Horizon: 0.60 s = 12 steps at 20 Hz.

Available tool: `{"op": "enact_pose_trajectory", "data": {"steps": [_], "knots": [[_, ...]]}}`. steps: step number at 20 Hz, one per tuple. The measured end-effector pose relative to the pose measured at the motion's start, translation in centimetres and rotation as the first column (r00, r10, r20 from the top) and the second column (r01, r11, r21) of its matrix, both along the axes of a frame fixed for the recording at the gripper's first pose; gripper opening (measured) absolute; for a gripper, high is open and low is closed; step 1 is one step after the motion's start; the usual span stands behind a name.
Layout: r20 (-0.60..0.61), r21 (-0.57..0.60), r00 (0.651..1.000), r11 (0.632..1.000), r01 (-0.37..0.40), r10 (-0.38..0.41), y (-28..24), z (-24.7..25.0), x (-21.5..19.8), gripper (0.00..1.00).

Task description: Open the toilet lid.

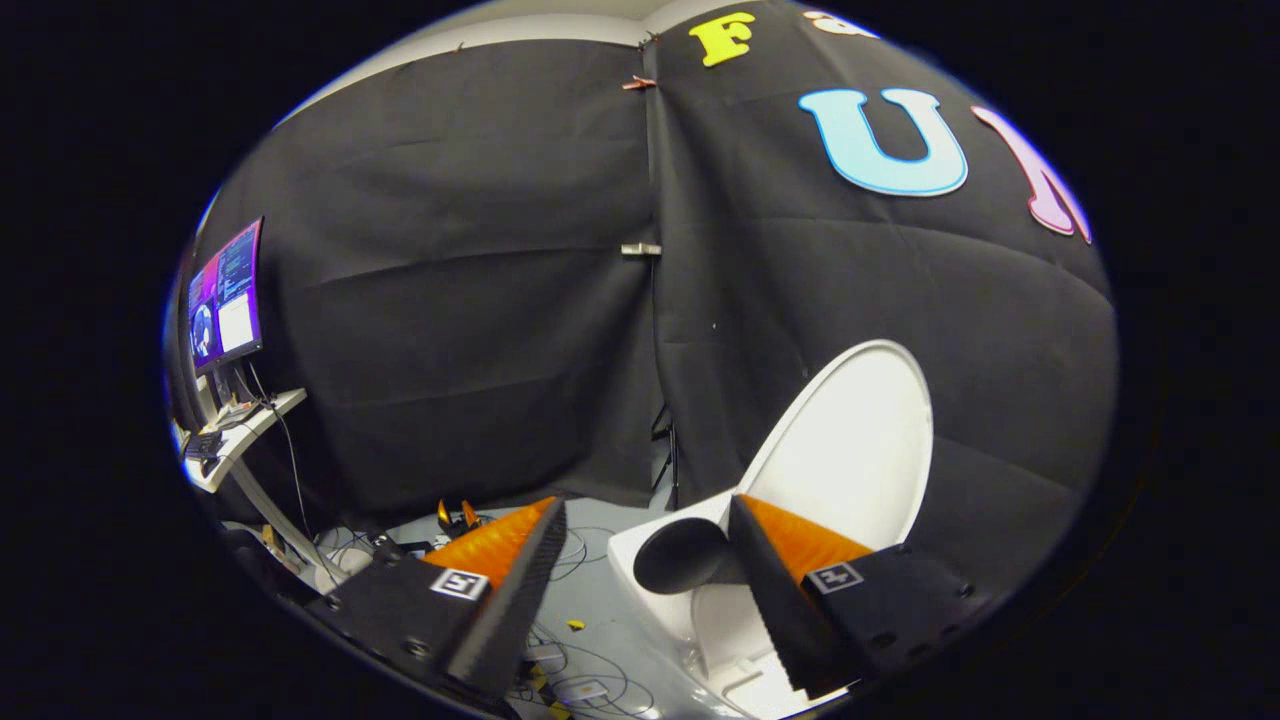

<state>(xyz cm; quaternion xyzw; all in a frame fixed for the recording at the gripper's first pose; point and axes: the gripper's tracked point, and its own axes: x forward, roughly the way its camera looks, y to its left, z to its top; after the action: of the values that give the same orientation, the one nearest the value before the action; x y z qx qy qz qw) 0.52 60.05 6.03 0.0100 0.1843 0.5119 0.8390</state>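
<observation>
A white toilet stands on the floor below and to the right of my fingers. Its white oval lid is raised and leans back toward the black cloth wall. The dark bowl opening shows just left of my right finger. My gripper is open, with a wide gap between its two fingers and nothing held. The right finger overlaps the toilet's seat and the lid's lower part; whether it touches them I cannot tell. The left finger hangs over the floor.
A monitor sits on a white desk at the far left, with a keyboard on it. Cables and small items litter the grey floor between desk and toilet. Black cloth walls meet in a corner behind.
</observation>
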Motion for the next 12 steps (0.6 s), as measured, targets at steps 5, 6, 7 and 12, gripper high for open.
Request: {"op": "enact_pose_trajectory", "data": {"steps": [5, 6, 7, 12], "knots": [[0.124, -0.043, 0.992, 0.999, -0.021, 0.026, 0.6, -0.7, 0.1, 1.0], [0.151, -0.053, 0.988, 0.998, -0.015, 0.023, 0.5, -0.8, 0.3, 1.0], [0.178, -0.053, 0.984, 0.999, -0.014, 0.023, 0.5, -0.4, 0.5, 1.0], [0.292, 0.041, 0.956, 0.999, -0.024, 0.011, 0.3, 5.3, 1.2, 0.99]]}}
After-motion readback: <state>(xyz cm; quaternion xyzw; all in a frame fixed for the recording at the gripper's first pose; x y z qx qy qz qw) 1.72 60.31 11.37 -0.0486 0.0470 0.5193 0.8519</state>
